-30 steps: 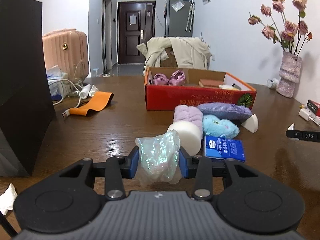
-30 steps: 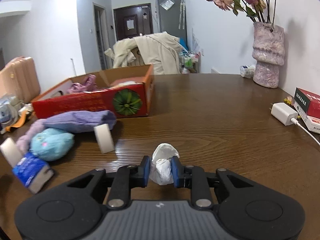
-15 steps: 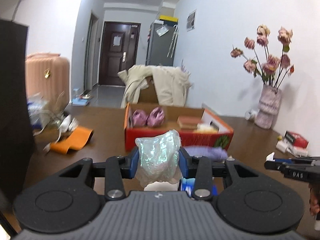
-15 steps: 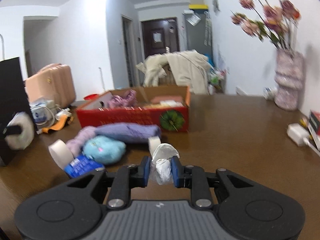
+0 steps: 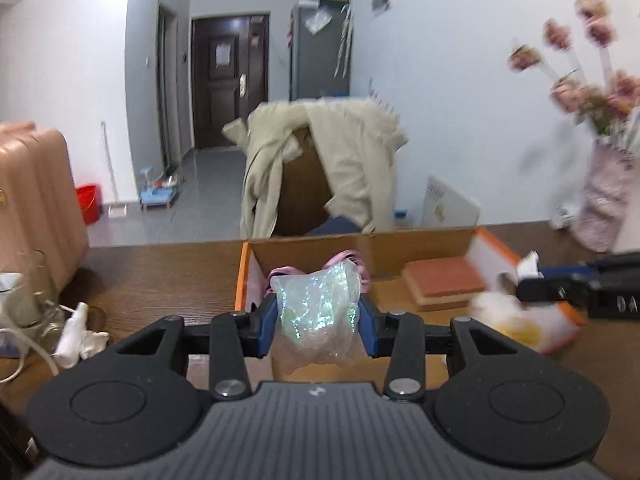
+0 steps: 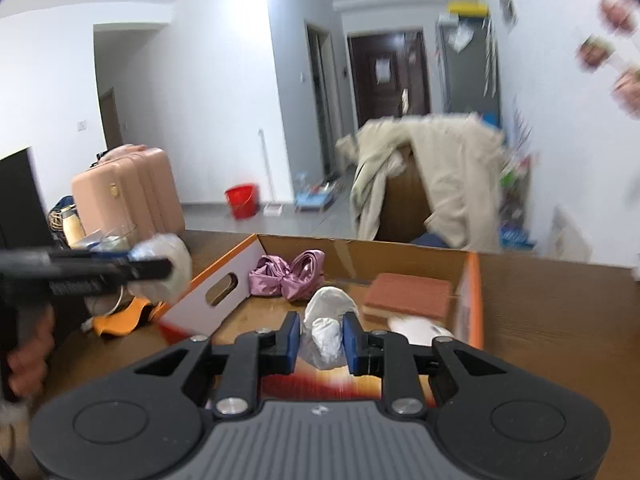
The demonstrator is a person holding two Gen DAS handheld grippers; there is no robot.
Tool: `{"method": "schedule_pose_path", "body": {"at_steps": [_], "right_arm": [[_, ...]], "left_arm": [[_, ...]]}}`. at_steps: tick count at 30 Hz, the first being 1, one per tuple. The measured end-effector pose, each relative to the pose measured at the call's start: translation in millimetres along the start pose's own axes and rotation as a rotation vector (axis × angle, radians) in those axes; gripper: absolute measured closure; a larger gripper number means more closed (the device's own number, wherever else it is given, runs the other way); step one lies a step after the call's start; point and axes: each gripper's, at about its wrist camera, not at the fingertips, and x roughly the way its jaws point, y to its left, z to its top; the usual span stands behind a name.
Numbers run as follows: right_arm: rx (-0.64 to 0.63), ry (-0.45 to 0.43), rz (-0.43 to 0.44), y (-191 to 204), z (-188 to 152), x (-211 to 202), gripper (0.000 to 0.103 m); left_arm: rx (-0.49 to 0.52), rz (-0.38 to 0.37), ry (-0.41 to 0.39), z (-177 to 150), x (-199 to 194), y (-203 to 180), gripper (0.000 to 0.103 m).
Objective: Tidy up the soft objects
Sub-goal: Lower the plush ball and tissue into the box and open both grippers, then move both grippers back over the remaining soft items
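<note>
My left gripper point(image 5: 319, 322) is shut on a crumpled iridescent plastic bag point(image 5: 318, 300) and holds it above the near edge of the open cardboard box point(image 5: 242, 276). My right gripper point(image 6: 321, 339) is shut on a crumpled white tissue point(image 6: 326, 326) over the box's point(image 6: 472, 304) front edge. Inside the box lie a pink satin scrunchie point(image 6: 286, 274), a red-brown pad point(image 6: 412, 292) and a white item point(image 6: 416, 328). The right gripper shows at the right of the left wrist view point(image 5: 560, 284); the left gripper shows at the left of the right wrist view point(image 6: 120, 270).
The box stands on a brown wooden table point(image 6: 560, 312). An orange band point(image 6: 120, 320), cables and a white bottle point(image 5: 74, 328) lie left of the box. A vase of dried flowers point(image 5: 604, 204) stands at the right. A pink suitcase point(image 6: 128, 196) and a coat-draped chair point(image 5: 320, 172) stand behind.
Both grippers have risen from the table and moved forward to the box, each still holding its object. The soft toys and sponges on the table have dropped out of view.
</note>
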Motion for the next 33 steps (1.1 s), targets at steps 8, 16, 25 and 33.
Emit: {"method": "schedule_pose_path", "body": {"at_steps": [8,16,25,33], "right_arm": [[0.050,0.153,-0.026,-11.6,47.1,154.8,0.081],[0.127,0.163,-0.075,-18.6,45.5,200.2,0.035],[0.098,0.092,-0.111,-16.2,58.3,164.9,0.035],[-0.005,0.012,-0.093,-1.6,67.7,60.7,0.025]], "left_arm": [[0.011,0.071,0.132,-0.8,93.0,16.5,0.049],[-0.047,-0.002,0.109,-7.1,86.3,25.7,0.035],[-0.060,0.018,0.059,12.4,39.5,25.3,0.030],[-0.036,0.033,-0.086,5.9,-77.6,22.6,0.020]]}}
